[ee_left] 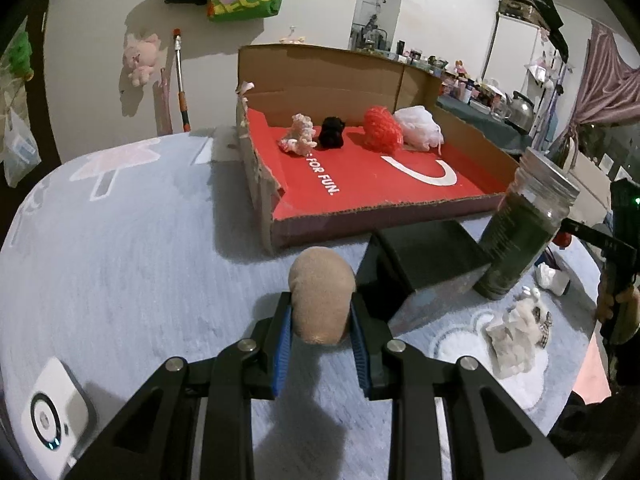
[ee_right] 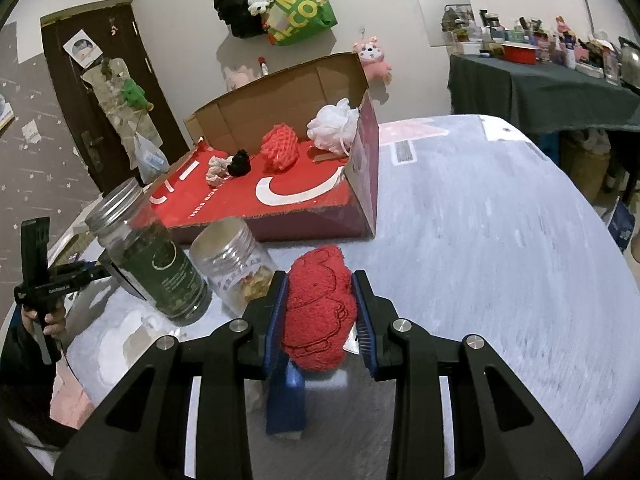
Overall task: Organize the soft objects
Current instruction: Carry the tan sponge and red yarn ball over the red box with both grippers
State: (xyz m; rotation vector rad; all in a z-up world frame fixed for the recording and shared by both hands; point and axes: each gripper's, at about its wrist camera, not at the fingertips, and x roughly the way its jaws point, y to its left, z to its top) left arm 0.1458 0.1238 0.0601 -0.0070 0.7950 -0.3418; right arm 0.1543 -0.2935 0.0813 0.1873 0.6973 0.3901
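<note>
My left gripper (ee_left: 322, 334) is closed on a tan pouf (ee_left: 322, 300), pinched between the blue pads above the pale blue cloth (ee_left: 140, 260) that covers the table. My right gripper (ee_right: 320, 320) is clamped on a red towel (ee_right: 320, 308), folded and stamped with a cartoon figure, over the same cloth.

Ahead of the left gripper sit a black block (ee_left: 416, 264) and a dark jar (ee_left: 524, 232); a white rag (ee_left: 516, 336) lies to the right, a white device (ee_left: 56, 412) at the near left. By the right gripper stands a clear jar (ee_right: 236, 268), lying tilted beside the dark one.

Beyond them is the open box (ee_left: 360, 200) with its red floor. Along its back sit a pink knit (ee_left: 298, 136), a black knit (ee_left: 331, 133), a red knit (ee_left: 382, 132) and a white puff (ee_left: 418, 126). Behind, a white wall carries a green bag (ee_right: 300, 4) and a pink plush (ee_right: 372, 58); a brown door (ee_right: 92, 96) stands left, a cluttered green table (ee_right: 540, 84) right.
</note>
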